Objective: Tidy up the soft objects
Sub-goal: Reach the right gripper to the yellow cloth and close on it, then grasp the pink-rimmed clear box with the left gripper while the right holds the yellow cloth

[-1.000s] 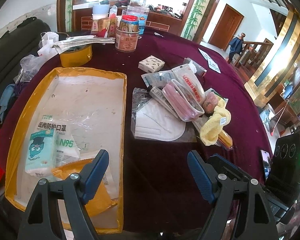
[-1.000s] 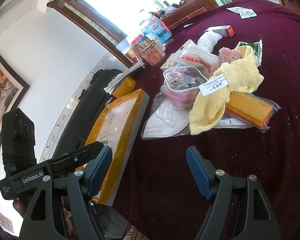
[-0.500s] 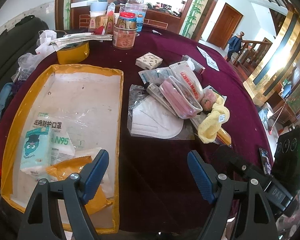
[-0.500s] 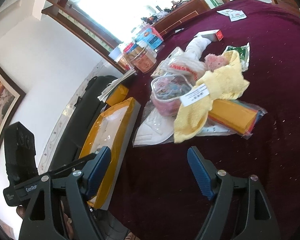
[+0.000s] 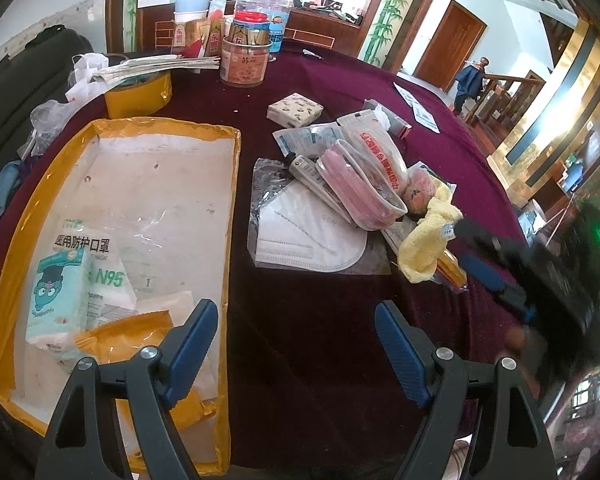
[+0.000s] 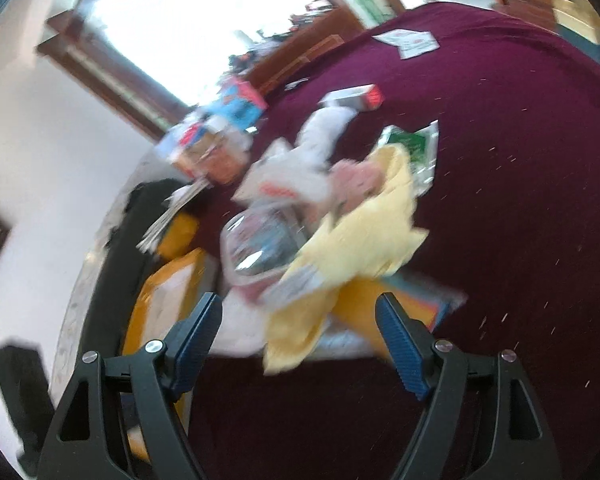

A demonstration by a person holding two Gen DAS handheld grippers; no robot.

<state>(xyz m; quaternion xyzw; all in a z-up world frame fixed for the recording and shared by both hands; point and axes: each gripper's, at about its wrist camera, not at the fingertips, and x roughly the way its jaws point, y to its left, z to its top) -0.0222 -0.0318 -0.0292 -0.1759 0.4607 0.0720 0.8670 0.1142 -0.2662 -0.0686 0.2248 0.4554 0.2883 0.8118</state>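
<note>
On the left of the maroon table point(image 5: 340, 320) lies a shallow yellow-rimmed tray point(image 5: 24, 216), holding an N95 mask packet point(image 5: 100, 276), a pale-green tissue pack point(image 5: 56, 292) and an orange pouch point(image 5: 124, 340) near its front end. Above the tray's right edge hovers the left gripper point(image 5: 294, 344), jaws spread wide with nothing between them. Just right of the tray sits the heap of soft things: a bagged white mask point(image 5: 308, 236), a clear pouch of pink masks point(image 5: 360, 188) lying on it, then a yellow towel point(image 5: 424, 244) draped at the heap's right end. Beside the towel, blurred, comes the right gripper point(image 6: 298, 336); its own view shows the jaws wide apart, empty, with the towel point(image 6: 364, 240) just beyond the tips.
</note>
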